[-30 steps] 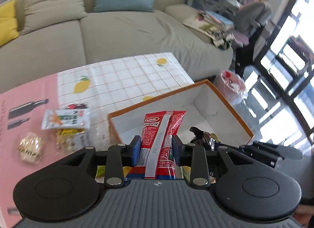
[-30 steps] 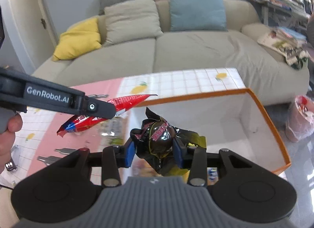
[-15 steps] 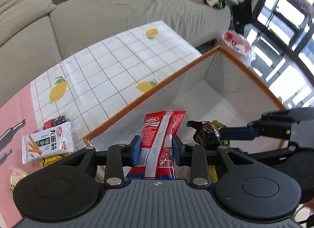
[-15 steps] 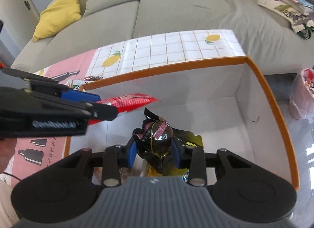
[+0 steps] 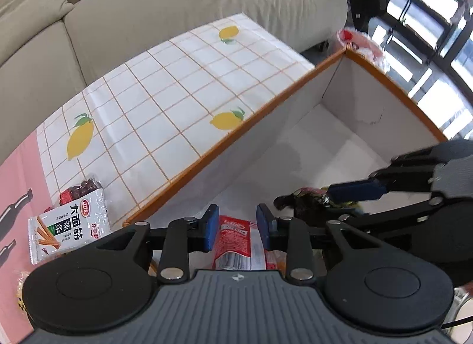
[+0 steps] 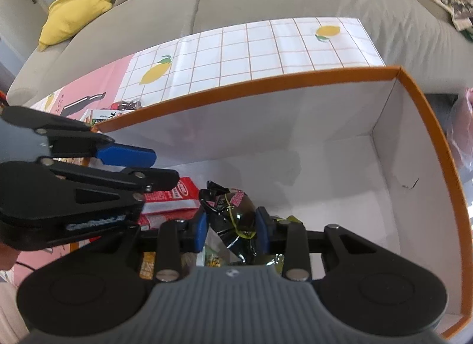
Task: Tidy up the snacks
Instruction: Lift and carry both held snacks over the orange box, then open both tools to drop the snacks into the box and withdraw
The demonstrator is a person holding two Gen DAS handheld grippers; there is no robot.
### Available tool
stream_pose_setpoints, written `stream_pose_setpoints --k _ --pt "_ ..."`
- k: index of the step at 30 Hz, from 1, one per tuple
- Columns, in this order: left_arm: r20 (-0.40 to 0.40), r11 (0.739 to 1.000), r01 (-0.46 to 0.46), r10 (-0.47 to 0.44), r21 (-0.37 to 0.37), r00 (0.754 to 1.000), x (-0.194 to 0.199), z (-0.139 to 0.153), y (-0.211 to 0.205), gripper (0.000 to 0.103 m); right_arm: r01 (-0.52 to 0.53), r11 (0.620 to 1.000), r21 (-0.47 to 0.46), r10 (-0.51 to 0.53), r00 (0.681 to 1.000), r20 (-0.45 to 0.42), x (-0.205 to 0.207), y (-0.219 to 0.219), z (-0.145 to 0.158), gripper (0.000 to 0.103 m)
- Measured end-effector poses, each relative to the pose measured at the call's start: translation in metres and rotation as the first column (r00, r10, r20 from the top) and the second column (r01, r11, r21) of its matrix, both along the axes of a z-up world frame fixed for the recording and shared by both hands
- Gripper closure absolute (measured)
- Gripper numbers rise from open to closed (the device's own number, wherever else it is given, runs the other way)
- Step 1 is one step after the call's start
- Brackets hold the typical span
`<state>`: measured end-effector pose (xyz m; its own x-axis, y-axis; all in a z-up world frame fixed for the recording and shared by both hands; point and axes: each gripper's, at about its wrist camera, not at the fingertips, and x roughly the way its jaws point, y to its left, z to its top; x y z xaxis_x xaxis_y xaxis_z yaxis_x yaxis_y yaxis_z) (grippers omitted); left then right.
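An orange-rimmed white box stands on the table. My left gripper is low inside it with its jaws apart; a red snack packet lies between them, free of the pads, and shows in the right wrist view. My right gripper is shut on a black and yellow wrapped snack inside the box, also visible in the left wrist view. Other packets lie under it on the box floor.
Outside the box on the pink and lemon-tiled tablecloth lie a white and green snack packet and a bag of dark red pieces. A beige sofa stands behind the table. A pink bag sits beyond the box.
Both grippers have dropped deeper into the box. My left gripper has opened and let go of the red packet, which now lies lower. My right gripper still holds the black snack.
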<state>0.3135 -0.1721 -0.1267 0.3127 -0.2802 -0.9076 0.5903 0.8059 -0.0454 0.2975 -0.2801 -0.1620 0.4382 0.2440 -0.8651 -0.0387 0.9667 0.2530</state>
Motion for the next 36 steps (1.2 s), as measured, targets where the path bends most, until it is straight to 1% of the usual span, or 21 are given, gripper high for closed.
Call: stream_pose_setpoints --k 2,5,9,14,18,21,22,26,30,36 --pt "-0.001 1.000 -0.018 0.018 -0.021 1.000 0.001 0.007 0.005 0.065 0.017 1.000 0.011 -0.017 1.000 -0.003 0.000 0.000 -0.002 0.071" --pt "0.020 0.998 -0.041 0.042 -0.036 0.999 0.000 0.019 0.012 0.060 0.043 0.998 0.034 -0.043 0.999 -0.004 0.002 0.002 -0.002 0.070" --pt "0.037 0.996 -0.068 0.070 -0.048 0.997 -0.004 0.031 0.023 0.059 0.036 0.998 0.051 -0.036 0.999 0.000 0.002 0.008 0.002 0.067" --pt "0.048 0.994 -0.096 0.099 -0.049 0.994 -0.014 0.040 0.035 0.058 0.022 0.997 0.074 -0.023 1.000 0.003 -0.002 0.015 0.009 0.067" --pt "0.052 0.994 -0.104 0.106 -0.037 0.993 -0.026 0.048 0.045 0.055 0.021 0.998 0.062 -0.021 1.000 0.011 -0.007 0.019 0.017 0.067" --pt "0.064 0.992 -0.118 0.121 -0.044 0.991 -0.037 0.058 0.054 0.054 0.032 0.998 0.049 -0.033 0.999 0.014 -0.012 0.021 0.026 0.061" --pt "0.071 0.991 -0.125 0.128 -0.046 0.989 -0.041 0.061 0.058 0.054 0.035 0.998 0.044 -0.036 0.999 0.020 -0.014 0.022 0.029 0.061" --pt "0.110 0.986 -0.160 0.164 -0.049 0.980 -0.060 0.074 0.072 0.053 0.046 0.999 0.005 -0.047 0.997 0.066 -0.029 0.031 0.047 0.059" --pt "0.152 0.981 -0.184 0.192 -0.069 0.969 -0.084 0.087 0.086 0.053 0.062 0.998 -0.027 -0.058 0.990 0.130 -0.048 0.046 0.063 0.058" --pt "0.233 0.970 -0.226 0.240 -0.088 0.942 -0.123 0.097 0.111 0.048 0.098 0.995 -0.031 -0.087 0.963 0.256 -0.087 0.076 0.084 0.057"
